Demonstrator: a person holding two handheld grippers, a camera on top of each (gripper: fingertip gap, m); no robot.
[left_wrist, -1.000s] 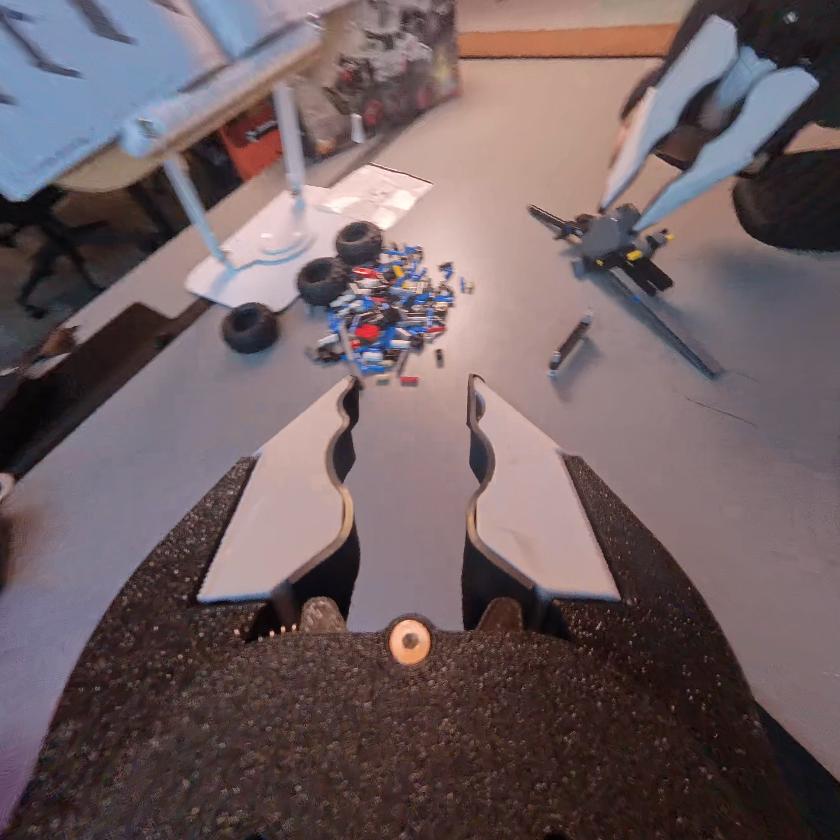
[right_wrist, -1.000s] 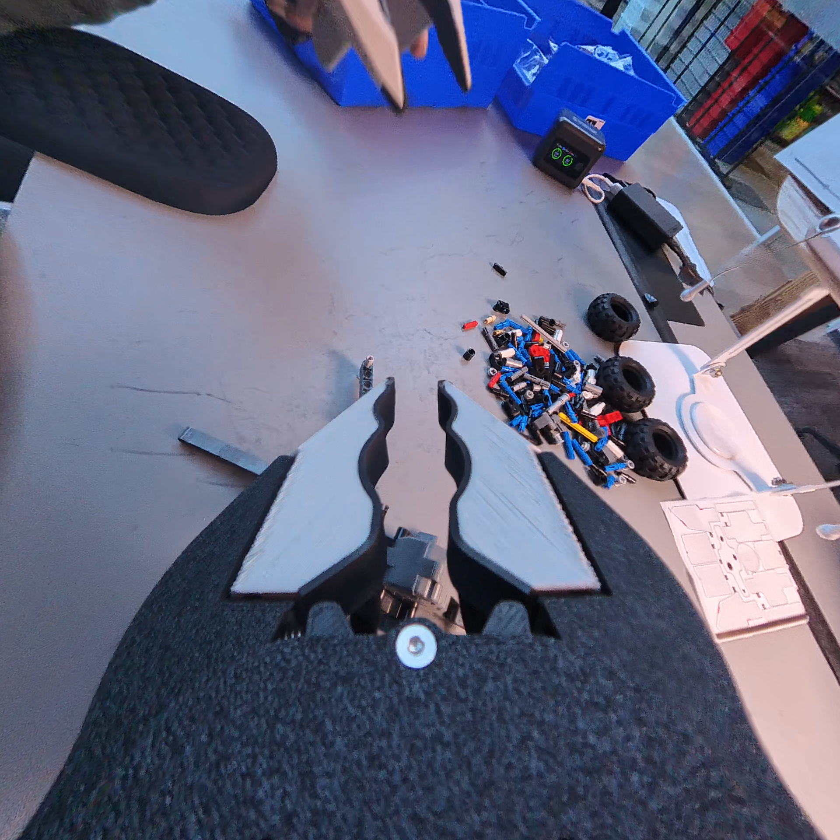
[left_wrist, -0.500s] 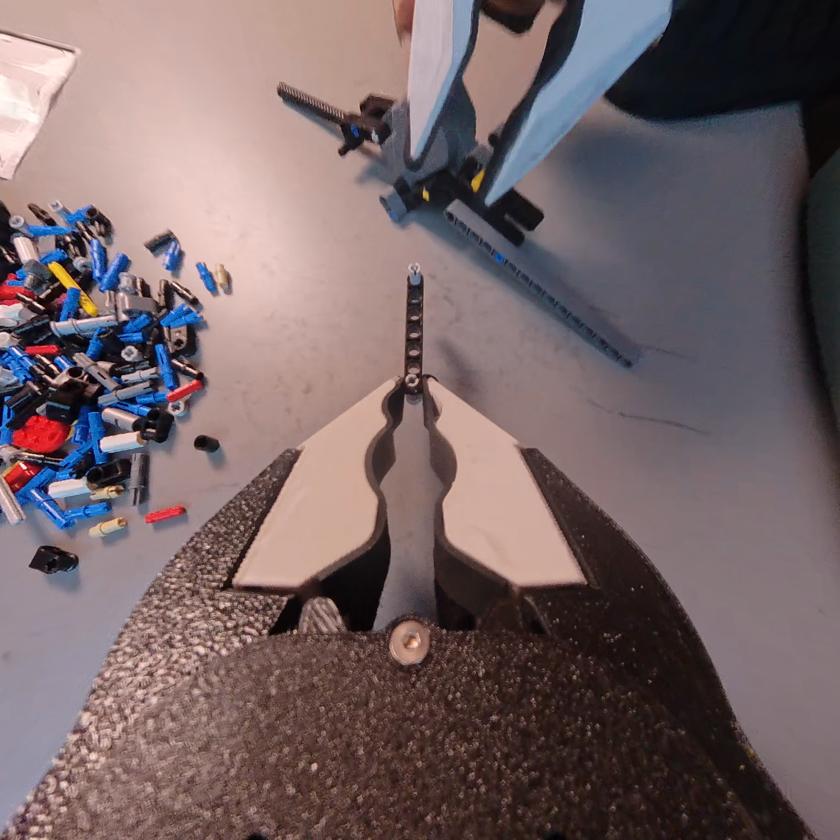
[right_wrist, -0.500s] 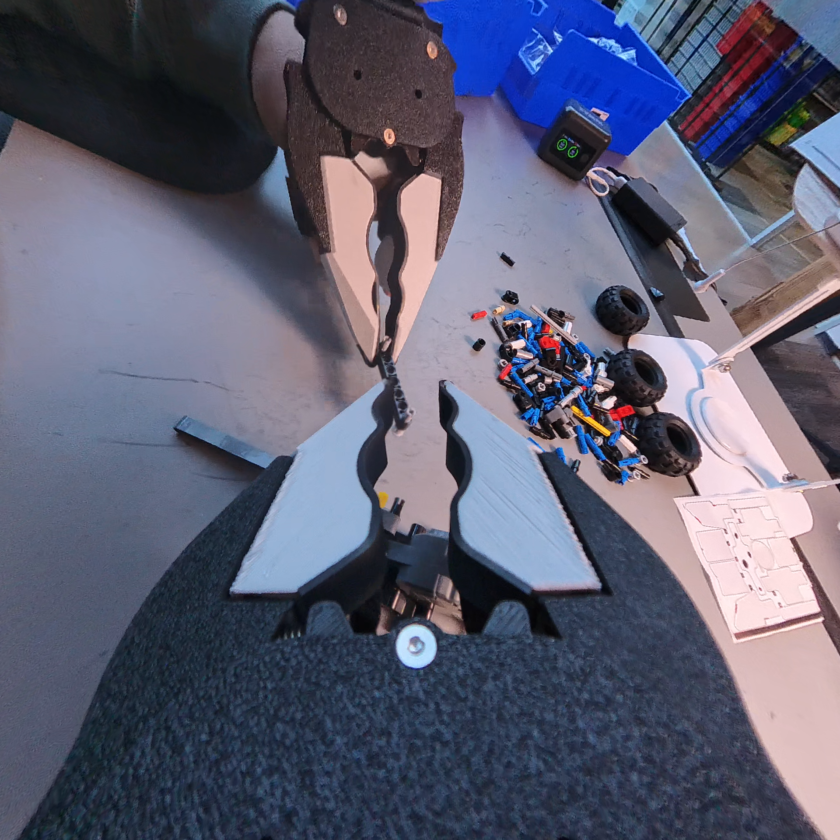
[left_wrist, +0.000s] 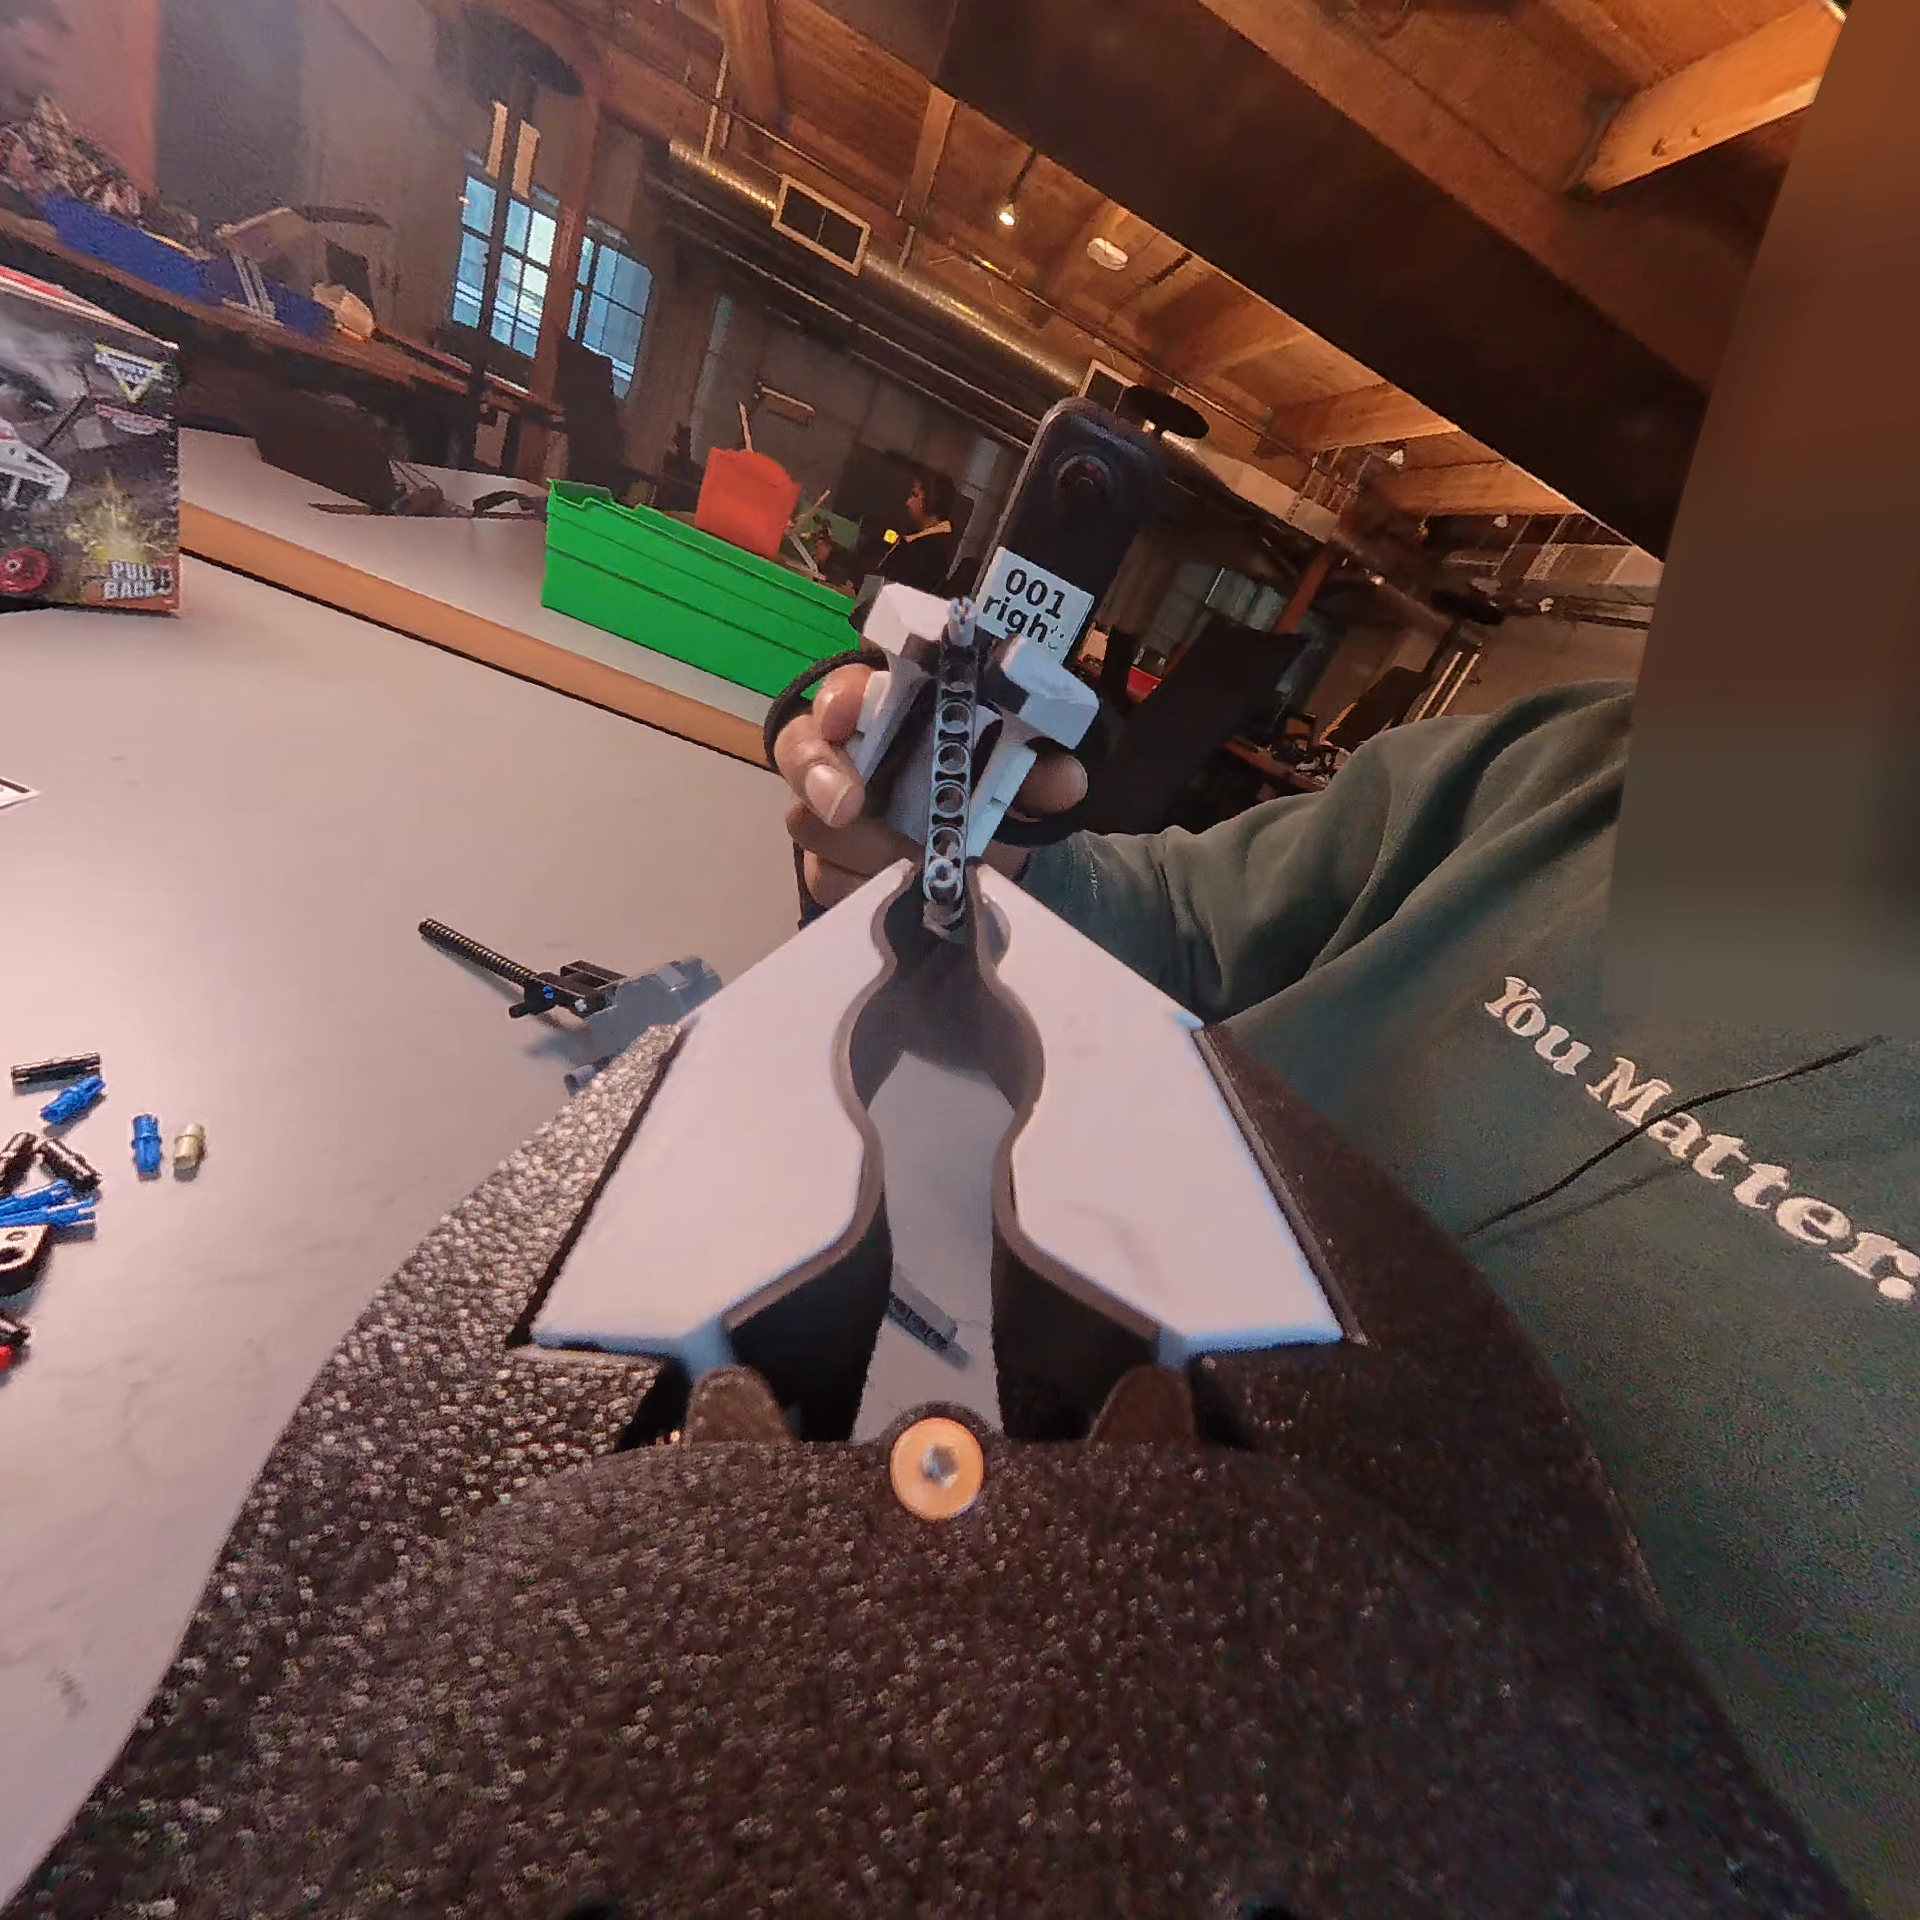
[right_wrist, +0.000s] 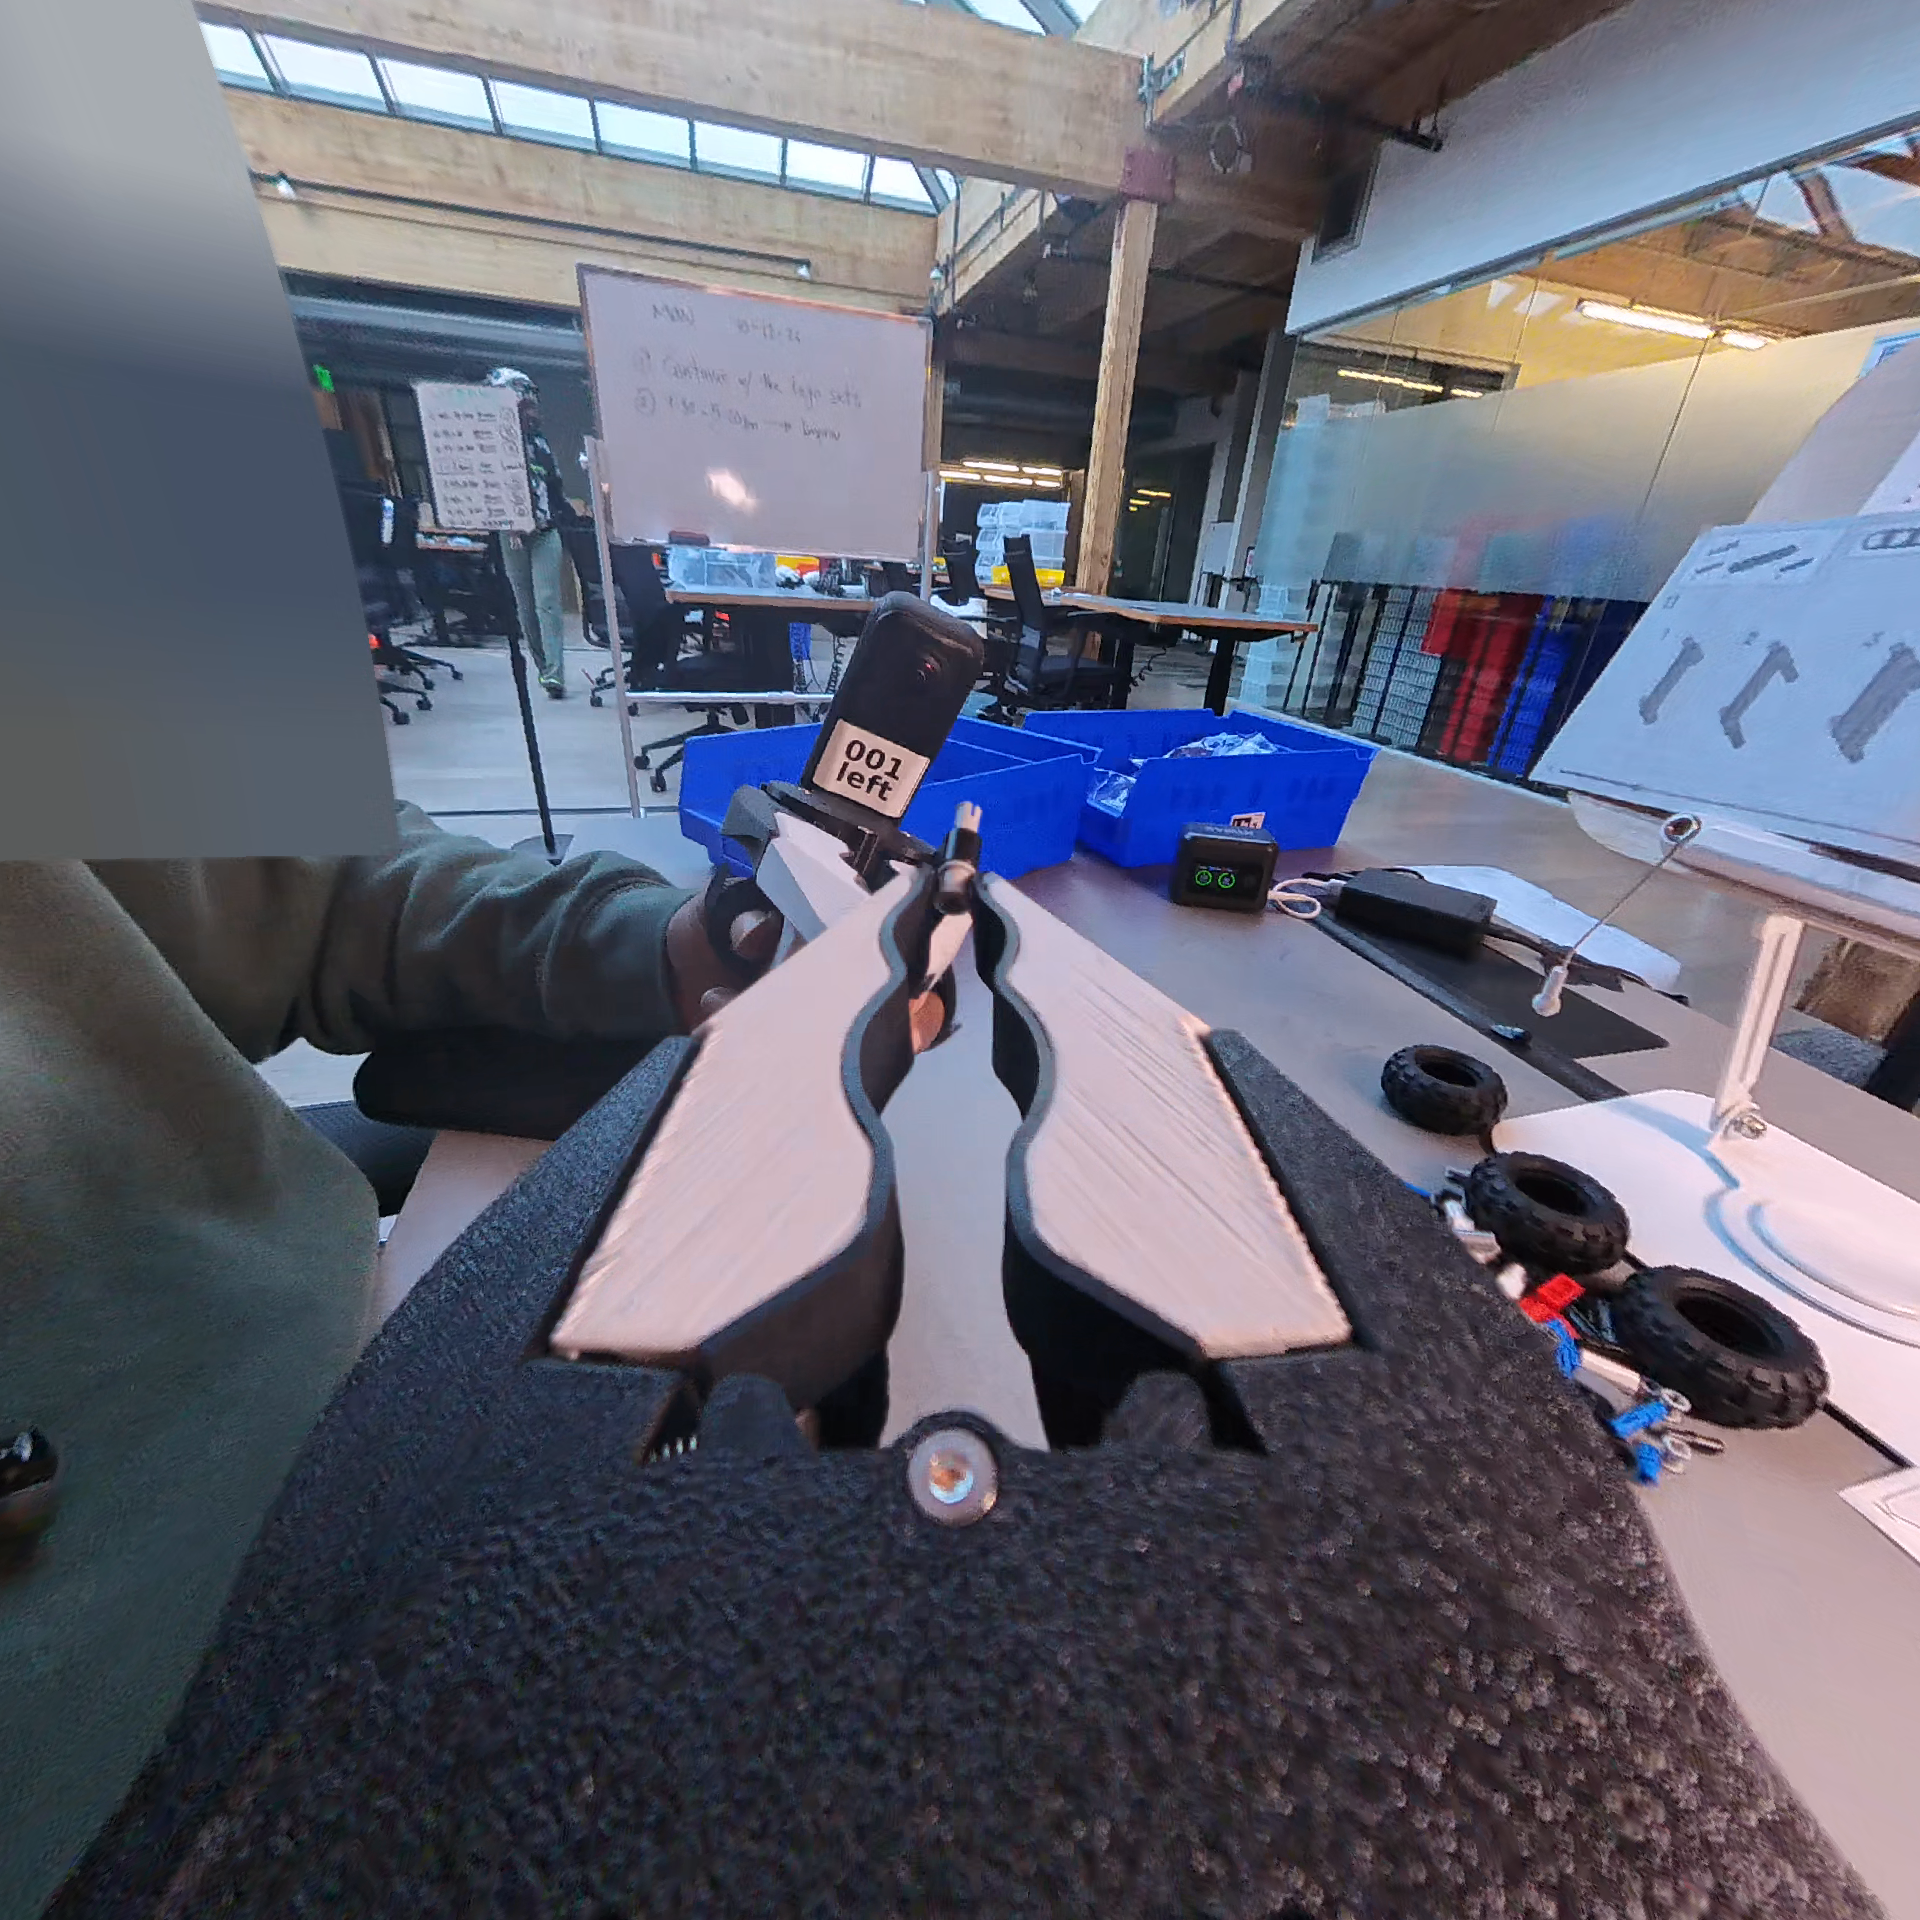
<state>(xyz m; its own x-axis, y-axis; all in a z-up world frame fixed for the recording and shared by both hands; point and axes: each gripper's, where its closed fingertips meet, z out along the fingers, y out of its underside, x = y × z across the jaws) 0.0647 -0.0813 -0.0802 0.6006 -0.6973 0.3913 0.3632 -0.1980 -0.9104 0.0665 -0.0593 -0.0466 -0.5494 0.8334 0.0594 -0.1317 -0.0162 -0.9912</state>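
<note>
Left gripper (left_wrist: 943, 902) clamps the lower end of a black perforated beam (left_wrist: 948, 764), held upright above the grey table (left_wrist: 312, 831); right gripper (right_wrist: 954, 902), raised opposite, pinches the same beam's pin-tipped upper end. Three black tyres (right_wrist: 1548, 1210) lie far right

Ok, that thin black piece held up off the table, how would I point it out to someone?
Above the grey table, two hand-held grippers point at each other. The left gripper pinches one end of a thin black strip that reaches toward the right gripper. Unlike the small pieces lying loose on the table, it is in the air, with a row of round holes.
</note>
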